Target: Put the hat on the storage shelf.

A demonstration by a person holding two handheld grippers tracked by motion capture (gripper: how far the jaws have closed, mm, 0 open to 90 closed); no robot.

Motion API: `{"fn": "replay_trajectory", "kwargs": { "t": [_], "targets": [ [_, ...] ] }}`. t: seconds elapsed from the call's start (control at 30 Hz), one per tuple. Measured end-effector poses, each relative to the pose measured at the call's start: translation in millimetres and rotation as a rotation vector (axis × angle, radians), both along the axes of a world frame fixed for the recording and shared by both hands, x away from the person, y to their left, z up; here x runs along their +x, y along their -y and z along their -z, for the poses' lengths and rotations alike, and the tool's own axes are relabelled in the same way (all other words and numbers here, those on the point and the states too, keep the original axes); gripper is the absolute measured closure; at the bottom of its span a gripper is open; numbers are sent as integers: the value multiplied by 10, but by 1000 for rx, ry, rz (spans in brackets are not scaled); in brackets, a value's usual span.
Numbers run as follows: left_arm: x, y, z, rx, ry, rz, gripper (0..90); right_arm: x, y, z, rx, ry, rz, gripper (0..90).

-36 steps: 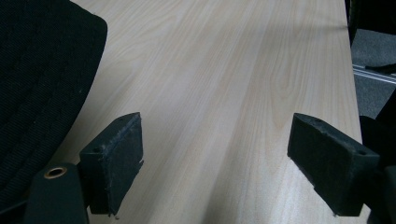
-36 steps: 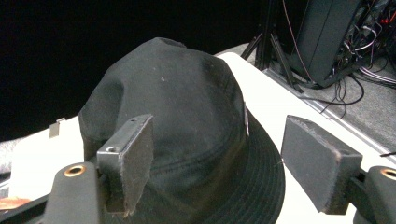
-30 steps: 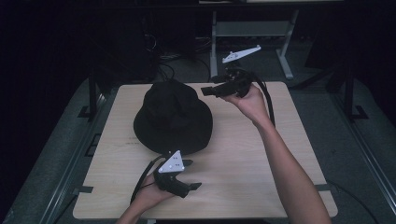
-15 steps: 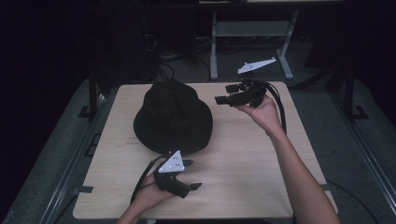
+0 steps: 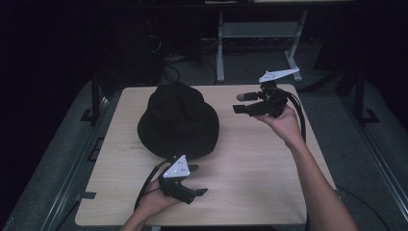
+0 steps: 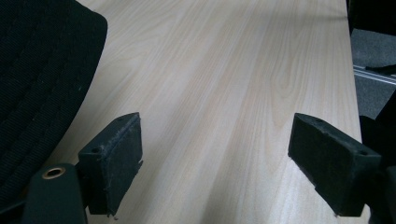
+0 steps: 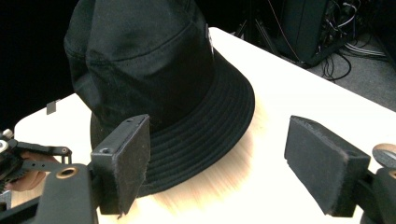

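Observation:
A black bucket hat (image 5: 178,120) sits crown up on the light wooden table (image 5: 260,163), left of centre toward the back. My left gripper (image 5: 198,180) rests near the front edge, just in front of the hat's brim, open and empty. In the left gripper view its jaws (image 6: 219,163) stand wide apart over bare wood, with the brim (image 6: 42,79) at the left. My right gripper (image 5: 239,103) hovers to the right of the hat, pointing at it, open. The right gripper view shows the hat (image 7: 149,70) ahead between its spread jaws (image 7: 217,168), not touching.
A grey metal stand (image 5: 255,33) and loose cables (image 5: 192,48) lie on the floor behind the table. Dark rails (image 5: 91,144) run along the table's left side. The table's right edge (image 6: 350,46) is close in the left gripper view.
My right gripper has drawn back to the right, away from the hat's crown, and stays open. The left gripper and the hat have not moved.

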State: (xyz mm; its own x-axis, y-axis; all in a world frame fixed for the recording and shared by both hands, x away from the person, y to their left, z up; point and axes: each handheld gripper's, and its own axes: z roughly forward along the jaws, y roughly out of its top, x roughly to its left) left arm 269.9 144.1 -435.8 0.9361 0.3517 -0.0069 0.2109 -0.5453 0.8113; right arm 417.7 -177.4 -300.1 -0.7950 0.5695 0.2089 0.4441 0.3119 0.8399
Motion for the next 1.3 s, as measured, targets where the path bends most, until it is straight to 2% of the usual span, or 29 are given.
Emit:
{"fn": "replay_trajectory", "kwargs": {
  "t": [0.27, 0.63, 1.03, 1.3],
  "targets": [
    [7, -18, -5, -2, -1, -6, 168, -65, 158, 128, 2, -16, 17, 210],
    [13, -18, 10, -3, -9, -17, 168, -184, 396, 328, -27, -42, 63, 208],
    [17, -20, 18, -5, -17, -21, 168, -329, 591, 482, -27, -54, 76, 208],
    [20, -18, 21, 0, -22, -19, 168, -446, 685, 627, -32, -81, 81, 207]
  ]
}}
